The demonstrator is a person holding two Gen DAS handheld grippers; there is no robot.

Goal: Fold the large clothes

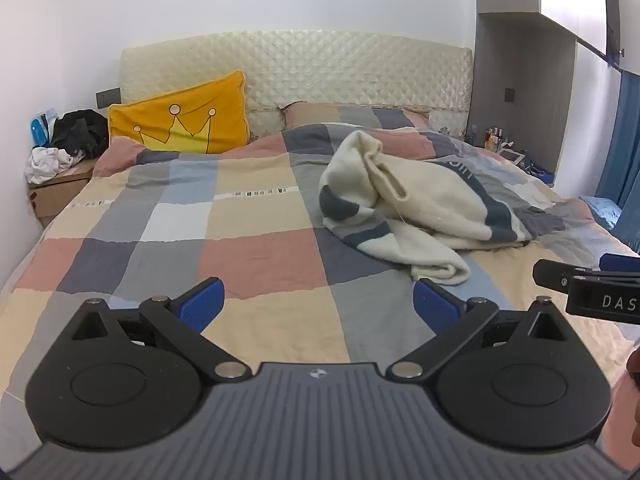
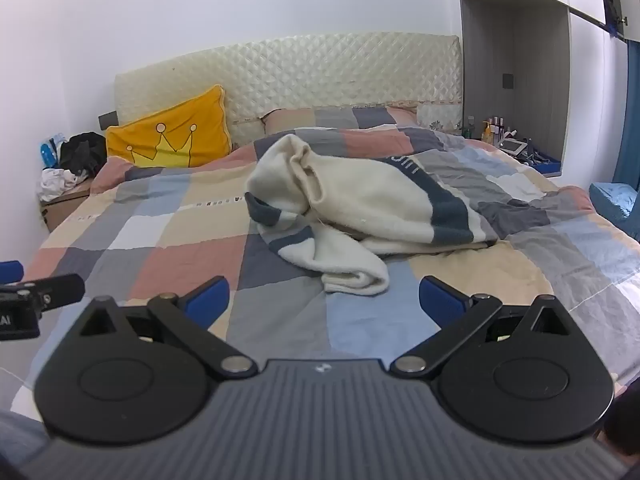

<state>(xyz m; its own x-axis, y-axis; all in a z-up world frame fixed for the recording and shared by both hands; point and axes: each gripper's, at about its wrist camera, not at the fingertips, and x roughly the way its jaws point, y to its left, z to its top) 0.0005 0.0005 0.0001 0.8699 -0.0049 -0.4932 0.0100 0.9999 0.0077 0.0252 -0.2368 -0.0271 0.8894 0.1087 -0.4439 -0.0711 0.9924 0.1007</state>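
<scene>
Cream sweater (image 1: pixel 416 204) with dark blue stripes lay crumpled on the checked quilt (image 1: pixel 240 240), right of centre in the left wrist view, one sleeve end trailing toward the lower middle of the frame. The left hand-held gripper (image 1: pixel 318 304) hovered over the quilt at the bottom, its blue pads spread wide and holding nothing. The right hand-held gripper (image 1: pixel 592 284) poked in at the right edge. A yellow crown pillow (image 1: pixel 180 120) leaned on the quilted headboard (image 1: pixel 340 68) at upper left.

From the right wrist view, the sweater (image 2: pixel 360 204) sat at centre frame, its sleeve end just above the right hand-held gripper (image 2: pixel 324 300), whose jaws stood wide and empty. The left hand-held gripper (image 2: pixel 36 292) showed at the left edge.
</scene>
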